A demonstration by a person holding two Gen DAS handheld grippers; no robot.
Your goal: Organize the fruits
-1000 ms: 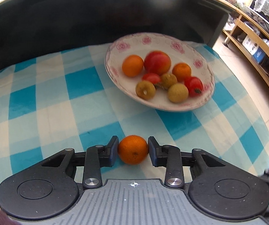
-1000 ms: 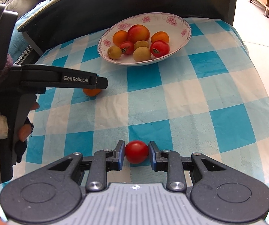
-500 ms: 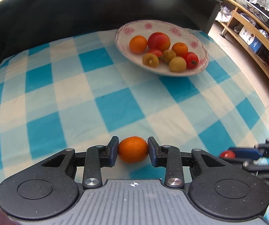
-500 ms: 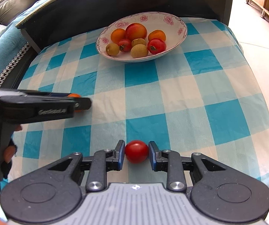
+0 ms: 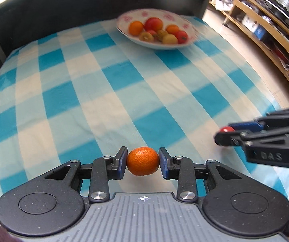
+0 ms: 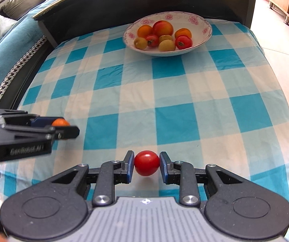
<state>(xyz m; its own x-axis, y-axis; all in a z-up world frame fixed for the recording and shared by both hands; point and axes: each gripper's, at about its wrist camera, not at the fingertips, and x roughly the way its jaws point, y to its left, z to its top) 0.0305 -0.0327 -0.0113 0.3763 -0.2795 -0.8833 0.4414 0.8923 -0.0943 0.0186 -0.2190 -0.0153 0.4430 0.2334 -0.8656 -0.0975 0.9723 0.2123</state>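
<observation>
Checked tablecloth (image 6: pixel 184 92) under both tools: left gripper (image 5: pixel 143 162) pinched on mandarin (image 5: pixel 143 161), right gripper (image 6: pixel 146 164) on tomato (image 6: pixel 146 163), bowl (image 6: pixel 202 40) far off; tomato likely crushed if squeezed, either dropped and rolled off.

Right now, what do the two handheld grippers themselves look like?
Both look alike: the left gripper and right gripper have black linkage arms, silver rivets, blue finger pads and a ribbed grey body. White side lettering reads GenRobot.AI on the left, DAS on the right.
</observation>
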